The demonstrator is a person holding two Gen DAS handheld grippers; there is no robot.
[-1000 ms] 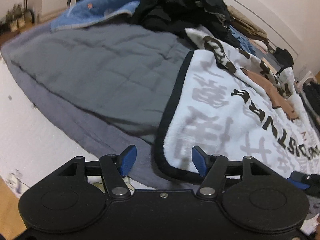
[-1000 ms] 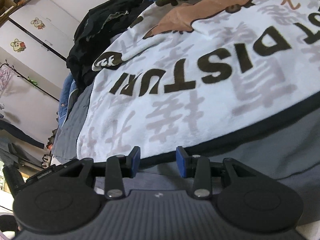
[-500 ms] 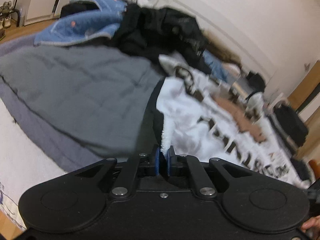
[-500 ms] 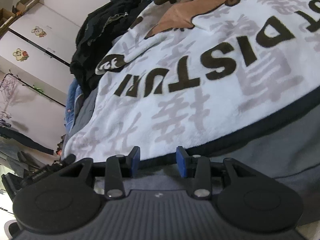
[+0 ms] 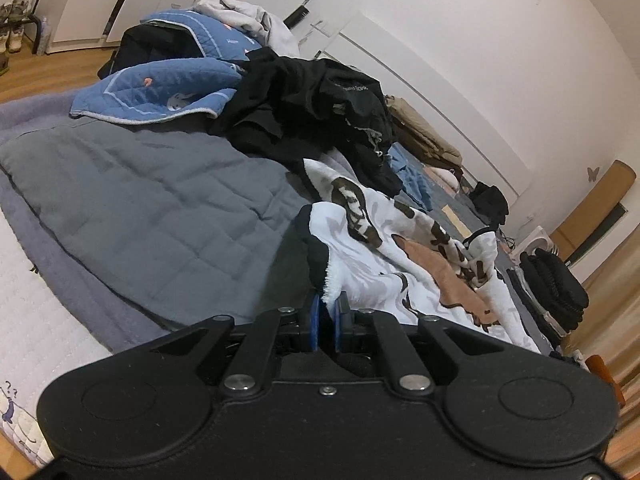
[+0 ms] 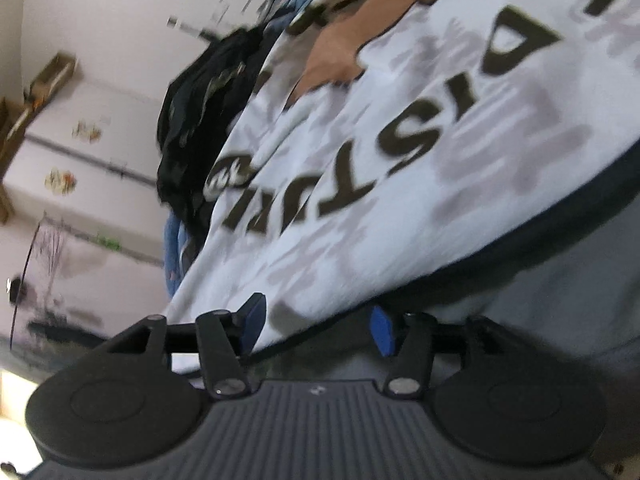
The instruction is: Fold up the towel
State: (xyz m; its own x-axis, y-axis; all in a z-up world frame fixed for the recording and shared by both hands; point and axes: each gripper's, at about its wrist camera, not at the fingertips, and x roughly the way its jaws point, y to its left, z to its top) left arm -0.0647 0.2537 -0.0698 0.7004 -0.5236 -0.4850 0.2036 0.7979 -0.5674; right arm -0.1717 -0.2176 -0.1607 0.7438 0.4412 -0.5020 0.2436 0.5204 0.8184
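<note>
- Pinching the dark-edged corner of the printed white towel between closed left gripper pads, lifted off the grey quilt.
- Straddling the towel's border with parted right gripper fingers; contact blurred, lettering cut off.

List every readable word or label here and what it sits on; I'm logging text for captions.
"ISTUR": brown letters on the white towel, partial, cut off by a fold.
Grey characters on the towel: too blurred.
Small print on the black garment: too small.
Cupboard stickers: pictures, no text.
</note>
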